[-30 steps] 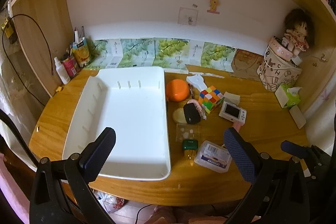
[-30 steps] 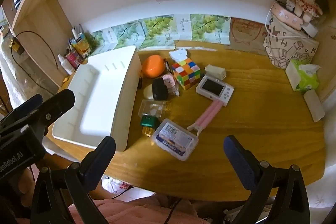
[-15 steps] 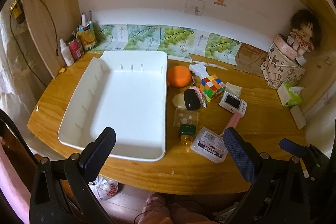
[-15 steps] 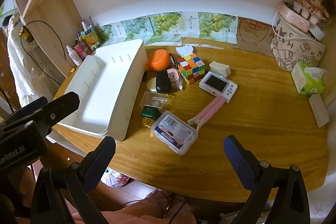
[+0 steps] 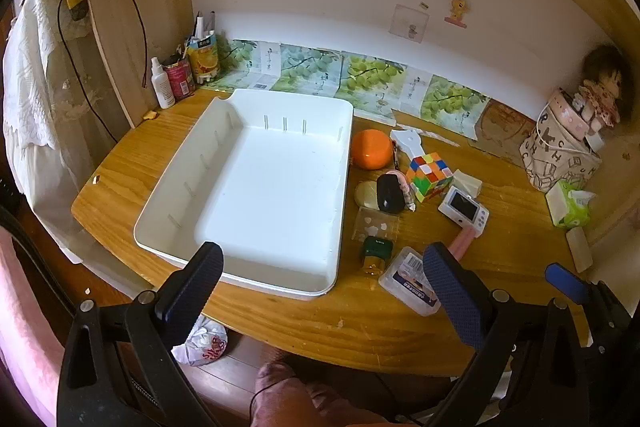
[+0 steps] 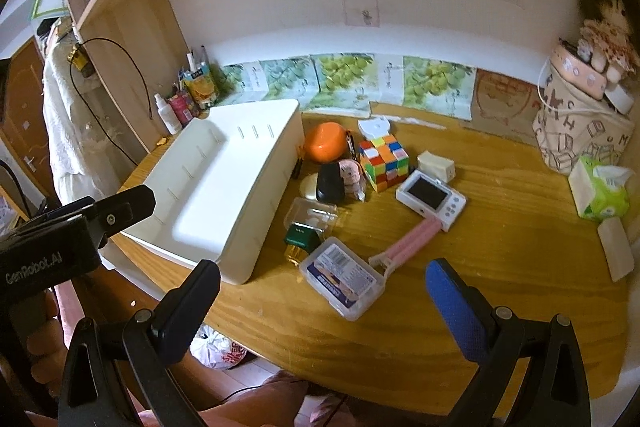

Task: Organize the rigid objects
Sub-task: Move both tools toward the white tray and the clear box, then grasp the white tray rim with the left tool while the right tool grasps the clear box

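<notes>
An empty white tray [image 5: 224, 195] [image 6: 256, 211] sits on the left of the wooden desk. To its right lie an orange round case [image 5: 371, 149] [image 6: 325, 142], a Rubik's cube [image 5: 429, 175] [image 6: 383, 161], a black case [image 5: 389, 193] [image 6: 330, 187], a white mini camera on a pink stick [image 5: 464, 213] [image 6: 431, 199], a clear box with a label [image 5: 408, 281] [image 6: 343, 279] and a green bottle [image 5: 375, 253] [image 6: 301, 239]. My left gripper [image 5: 320, 281] is open and empty above the desk's front edge. My right gripper [image 6: 320, 295] is open and empty, further right.
Bottles and a pen cup [image 5: 188, 71] stand at the back left corner. A fabric bag with a doll [image 5: 568, 147] and a green tissue pack [image 5: 570, 205] are at the right. A wooden side panel [image 5: 132, 27] and a shelf above bound the desk.
Both grippers have pulled back and up from the desk, so the tray and objects look smaller and further away. Nothing on the desk moved.
</notes>
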The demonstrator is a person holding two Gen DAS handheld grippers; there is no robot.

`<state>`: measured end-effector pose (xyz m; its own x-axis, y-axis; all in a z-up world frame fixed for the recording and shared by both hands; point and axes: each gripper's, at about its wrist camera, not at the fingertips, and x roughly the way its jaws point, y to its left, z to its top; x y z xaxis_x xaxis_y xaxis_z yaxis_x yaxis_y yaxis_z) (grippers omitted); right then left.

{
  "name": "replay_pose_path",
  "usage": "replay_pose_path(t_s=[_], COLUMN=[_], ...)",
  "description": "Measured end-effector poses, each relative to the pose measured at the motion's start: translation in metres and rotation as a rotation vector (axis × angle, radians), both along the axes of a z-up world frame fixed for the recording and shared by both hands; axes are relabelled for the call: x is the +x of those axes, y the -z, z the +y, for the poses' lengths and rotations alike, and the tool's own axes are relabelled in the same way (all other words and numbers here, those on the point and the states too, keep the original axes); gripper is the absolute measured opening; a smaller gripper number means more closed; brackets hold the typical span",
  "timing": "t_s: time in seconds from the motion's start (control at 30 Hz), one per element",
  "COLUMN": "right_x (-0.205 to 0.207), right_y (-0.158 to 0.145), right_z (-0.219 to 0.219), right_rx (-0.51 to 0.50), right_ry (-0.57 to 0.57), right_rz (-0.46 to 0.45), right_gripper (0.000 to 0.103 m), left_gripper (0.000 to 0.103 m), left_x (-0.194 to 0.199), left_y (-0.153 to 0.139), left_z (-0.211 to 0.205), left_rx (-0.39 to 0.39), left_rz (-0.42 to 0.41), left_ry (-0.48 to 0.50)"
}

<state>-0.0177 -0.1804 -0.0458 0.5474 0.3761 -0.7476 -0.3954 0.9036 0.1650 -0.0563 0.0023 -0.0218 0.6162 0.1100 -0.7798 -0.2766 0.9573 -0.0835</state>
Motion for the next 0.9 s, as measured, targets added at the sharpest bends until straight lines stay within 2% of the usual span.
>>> replay_pose_path(t_s=[0.47, 0.67, 0.9], right_x=[0.005, 0.012, 0.025], right_y=[-0.003, 0.0, 0.017], right_z=[0.015, 0.02, 0.021], right_rx=[-0.004, 0.022, 0.067], right_ry=[-0.016, 0.035, 0.156], right_rz=[-0.063, -0.01, 0.12], right_gripper=[0.103, 0.103, 0.103], left_gripper=[0.1, 0.1, 0.1], left_x=[0.004, 0.012, 0.024], left_y=[0.002, 0.007, 0.018], left_z=[0.017, 0.039, 0.063], left_rx=[-0.023, -0.072, -0.088], left_rz=[0.009, 0.04, 0.103], left_ry=[-0.019, -0.013, 0.02])
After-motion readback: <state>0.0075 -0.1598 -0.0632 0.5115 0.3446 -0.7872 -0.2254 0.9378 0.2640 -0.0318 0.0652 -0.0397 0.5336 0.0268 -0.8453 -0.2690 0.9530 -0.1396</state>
